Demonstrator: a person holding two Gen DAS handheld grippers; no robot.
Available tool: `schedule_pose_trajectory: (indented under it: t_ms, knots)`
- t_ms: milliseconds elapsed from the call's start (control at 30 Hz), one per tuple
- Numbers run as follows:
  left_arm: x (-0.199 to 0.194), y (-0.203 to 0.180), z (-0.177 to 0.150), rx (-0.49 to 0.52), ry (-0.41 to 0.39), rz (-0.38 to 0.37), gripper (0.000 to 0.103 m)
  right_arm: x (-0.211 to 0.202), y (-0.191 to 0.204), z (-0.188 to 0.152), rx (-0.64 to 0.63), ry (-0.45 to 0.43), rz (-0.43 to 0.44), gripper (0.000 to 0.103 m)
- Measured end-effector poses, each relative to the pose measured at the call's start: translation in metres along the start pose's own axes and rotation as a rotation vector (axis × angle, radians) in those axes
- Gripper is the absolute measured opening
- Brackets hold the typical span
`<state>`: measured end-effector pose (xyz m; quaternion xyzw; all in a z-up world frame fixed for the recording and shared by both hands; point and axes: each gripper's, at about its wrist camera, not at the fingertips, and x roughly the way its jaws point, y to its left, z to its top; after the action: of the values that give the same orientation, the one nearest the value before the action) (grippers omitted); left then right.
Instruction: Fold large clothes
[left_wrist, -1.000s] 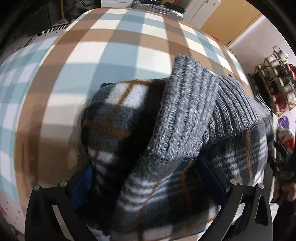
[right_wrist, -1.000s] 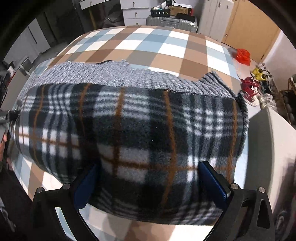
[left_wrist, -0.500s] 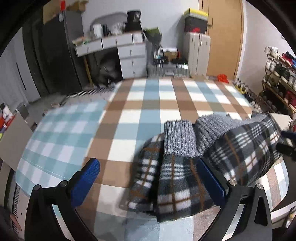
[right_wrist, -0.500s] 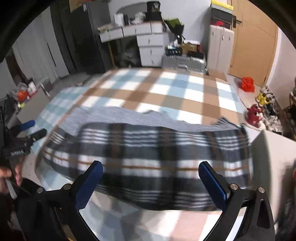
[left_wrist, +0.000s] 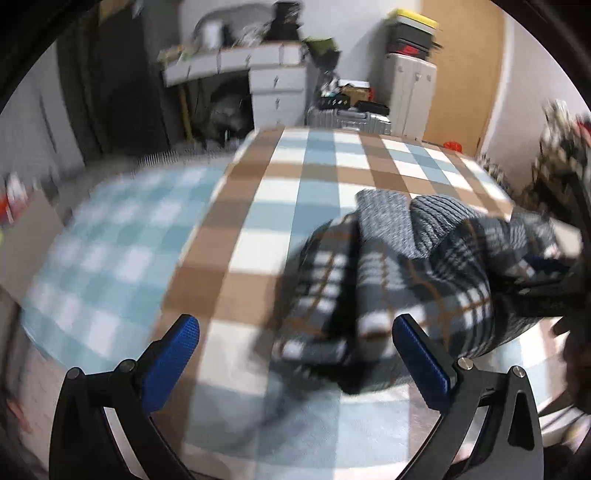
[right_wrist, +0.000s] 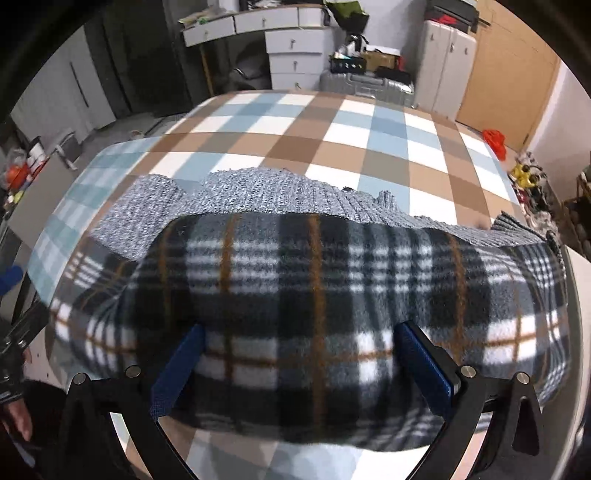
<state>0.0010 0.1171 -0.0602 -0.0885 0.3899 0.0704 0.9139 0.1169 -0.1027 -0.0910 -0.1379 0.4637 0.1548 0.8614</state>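
Note:
A folded plaid fleece garment with a grey knit part (right_wrist: 295, 280) lies near the front edge of the checked table (right_wrist: 332, 133). My right gripper (right_wrist: 295, 350) is open, with its jaws wide apart and the plaid fold bulging between them. My left gripper (left_wrist: 295, 347) is open and empty, drawn back from the garment (left_wrist: 388, 280), which lies ahead and to the right in its blurred view. The right gripper's dark frame shows at that view's right edge.
Beyond the table stand a white drawer desk (right_wrist: 291, 48), a silver suitcase (right_wrist: 365, 86), a white cabinet (right_wrist: 447, 66) and a wooden door (right_wrist: 509, 81). Shoes and a red object (right_wrist: 495, 138) lie on the floor to the right. A white surface (right_wrist: 580, 295) adjoins the table's right side.
My left gripper let go of the garment, pulled back and is still moving. My right gripper drew back, then came forward again so the plaid fold sits between its open jaws.

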Motion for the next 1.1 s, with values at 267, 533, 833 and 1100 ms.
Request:
schedule_pose_trajectory:
  t_ms: [267,533,833,1100]
  knots:
    - [0.011,0.033,-0.037,-0.367,0.124,-0.352,0.102,0.005,-0.001,0.004,-0.016,0.027,0.009,0.103]
    - [0.044,0.02,-0.051,-0.638,0.211,-0.571,0.102,0.002,0.0,0.006,0.002,0.046,0.006,0.103]
    - [0.063,0.009,-0.035,-0.847,0.187,-0.691,0.101,-0.004,-0.005,0.006,0.02,0.06,0.024,0.103]
    - [0.05,0.015,-0.035,-0.839,0.092,-0.734,0.06,-0.016,-0.008,0.02,0.057,0.145,0.001,0.103]
